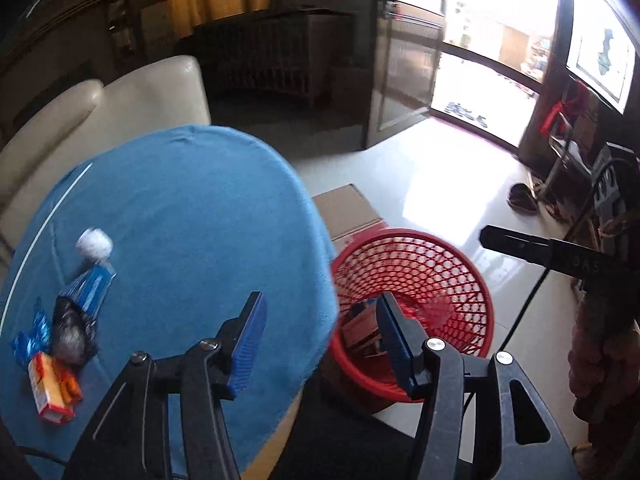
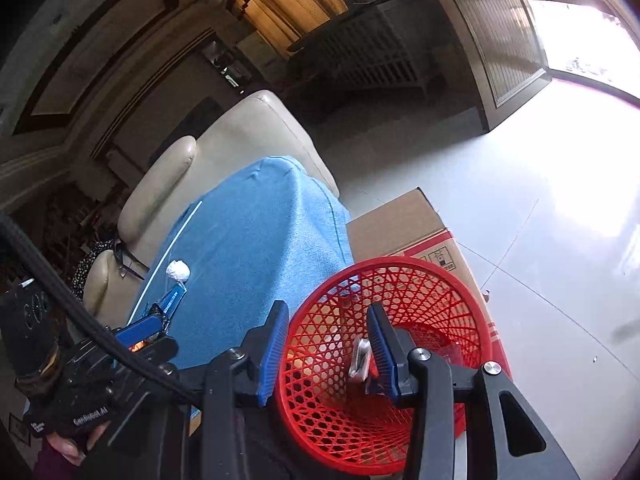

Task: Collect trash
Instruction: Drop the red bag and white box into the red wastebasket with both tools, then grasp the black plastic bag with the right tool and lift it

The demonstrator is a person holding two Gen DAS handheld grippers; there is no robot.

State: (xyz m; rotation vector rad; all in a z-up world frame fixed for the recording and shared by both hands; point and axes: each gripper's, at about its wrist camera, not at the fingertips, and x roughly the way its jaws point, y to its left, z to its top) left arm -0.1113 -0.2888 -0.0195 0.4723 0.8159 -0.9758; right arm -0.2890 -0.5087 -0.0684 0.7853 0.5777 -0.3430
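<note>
Both our tools empty: left tool point(image 1: 320, 344) jaws apart beside basket point(image 1: 412, 236), right tool point(image 2: 328, 344) parted over it. Trash point(image 1: 60, 328) left on table point(image 1: 200, 200), well away from basket. Risk: tight pile, grab snags cloth or drags neighbours.

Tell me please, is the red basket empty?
No. The basket already holds trash: a silvery wrapper and a box lie inside.
</note>
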